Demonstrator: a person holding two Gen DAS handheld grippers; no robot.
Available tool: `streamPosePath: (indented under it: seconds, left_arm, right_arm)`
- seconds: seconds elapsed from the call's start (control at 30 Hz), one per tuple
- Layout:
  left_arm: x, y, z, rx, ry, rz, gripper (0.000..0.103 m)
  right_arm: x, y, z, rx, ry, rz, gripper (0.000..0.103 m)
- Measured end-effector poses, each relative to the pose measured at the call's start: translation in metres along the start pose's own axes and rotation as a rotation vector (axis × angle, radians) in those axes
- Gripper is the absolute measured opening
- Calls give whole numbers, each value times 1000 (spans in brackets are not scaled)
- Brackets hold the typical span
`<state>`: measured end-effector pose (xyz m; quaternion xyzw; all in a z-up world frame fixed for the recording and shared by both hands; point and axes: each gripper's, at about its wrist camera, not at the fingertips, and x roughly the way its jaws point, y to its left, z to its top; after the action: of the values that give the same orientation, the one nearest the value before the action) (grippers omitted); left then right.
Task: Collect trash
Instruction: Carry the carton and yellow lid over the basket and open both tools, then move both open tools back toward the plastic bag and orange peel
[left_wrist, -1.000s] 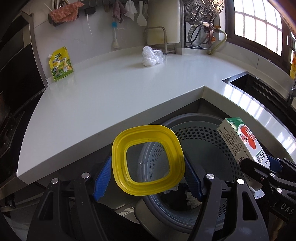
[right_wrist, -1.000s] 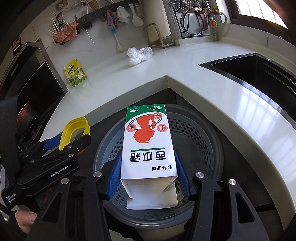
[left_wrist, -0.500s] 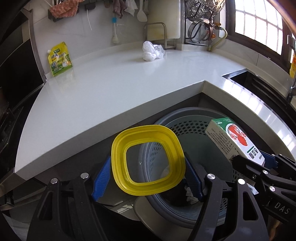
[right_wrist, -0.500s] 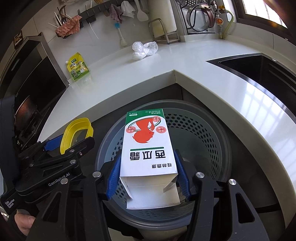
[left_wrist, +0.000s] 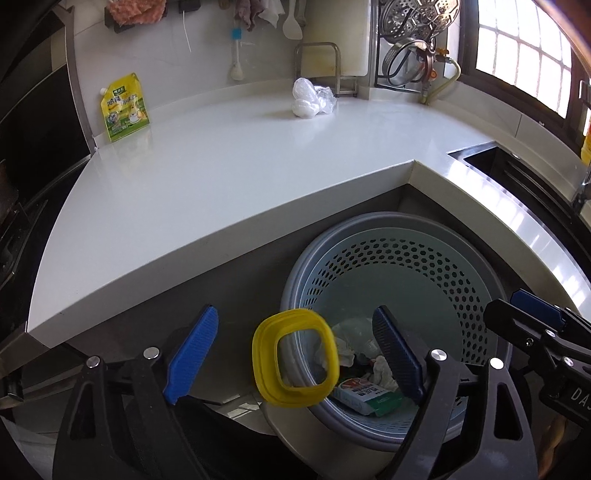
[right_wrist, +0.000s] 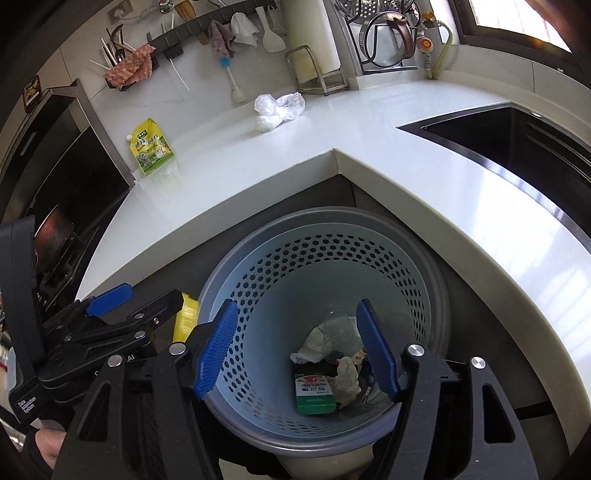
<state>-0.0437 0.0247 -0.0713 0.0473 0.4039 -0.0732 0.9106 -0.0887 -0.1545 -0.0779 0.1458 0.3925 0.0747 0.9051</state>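
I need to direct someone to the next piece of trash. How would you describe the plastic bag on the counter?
On the white countertop, look to the back wall, just before the metal rack. The crumpled plastic bag lies there, clear and white, unlike the upright yellow-green pouch further left.

The tabletop is smooth, glossy white stone-like material. The perforated bin looks matt pale-blue plastic; the yellow ring is shiny plastic. The carton is printed paperboard beside crumpled paper.
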Motion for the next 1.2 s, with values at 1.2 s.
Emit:
streamPosePath:
  seconds: [1.2]
  left_arm:
    - [0,15,26,-36,-26,-30,89]
  right_arm:
    - [5,0,27,1,-37,63,64]
